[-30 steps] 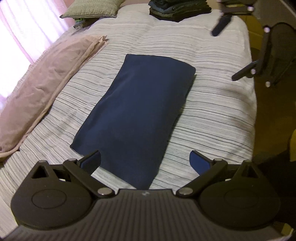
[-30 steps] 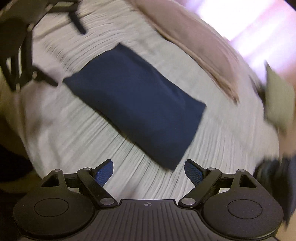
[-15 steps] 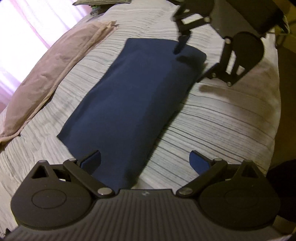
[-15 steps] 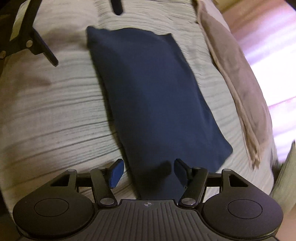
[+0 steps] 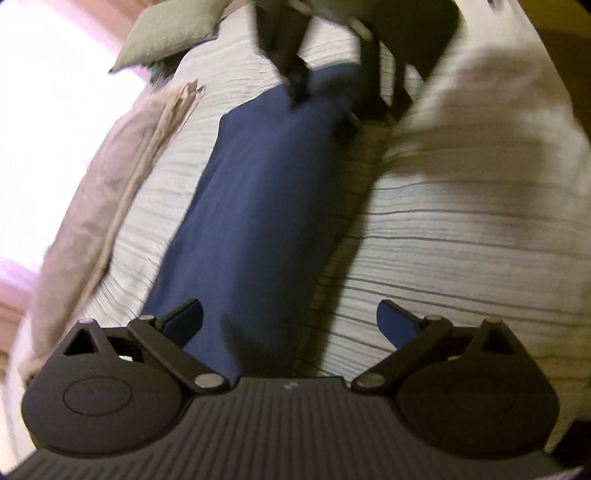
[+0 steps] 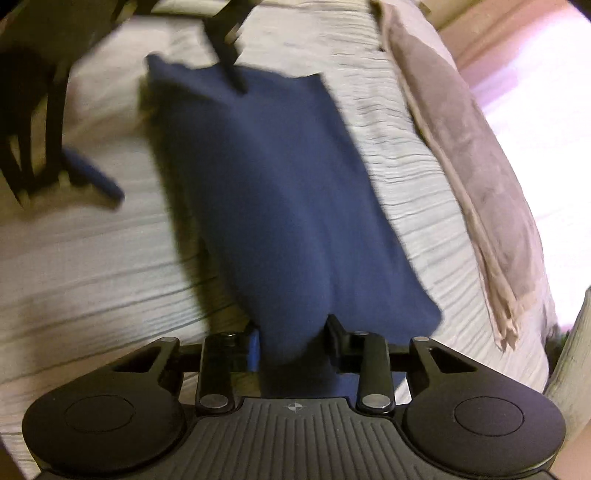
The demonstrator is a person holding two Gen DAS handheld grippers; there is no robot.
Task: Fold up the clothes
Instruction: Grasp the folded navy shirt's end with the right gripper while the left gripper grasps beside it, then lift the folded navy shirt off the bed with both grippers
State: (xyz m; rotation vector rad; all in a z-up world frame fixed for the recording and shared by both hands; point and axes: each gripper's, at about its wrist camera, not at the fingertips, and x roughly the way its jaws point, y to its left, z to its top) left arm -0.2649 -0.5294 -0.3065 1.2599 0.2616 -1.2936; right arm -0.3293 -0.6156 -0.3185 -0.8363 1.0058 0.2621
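Right claw (image 6: 291, 345) pinches navy cloth (image 6: 273, 192) (left spread).

Cloth (image 6: 280, 206) near end hidden behind right hand-held gripper (image 6: 291, 349) body in right wrist view. Left wrist view: cloth far end motion-blurred, covered by other tool. Pillow (image 5: 173, 33) cut off by top edge. Bed (image 5: 461, 240) edges smeared.

We see a bed covered with a white bedspread (image 5: 461, 229) crossed by thin dark stripes. A folded navy garment (image 5: 258, 206) lies on its middle. A beige-pink folded cloth (image 6: 476, 155) lies along one edge beside the garment, apart from it. An olive-green cushion (image 5: 166, 33) rests at a corner.
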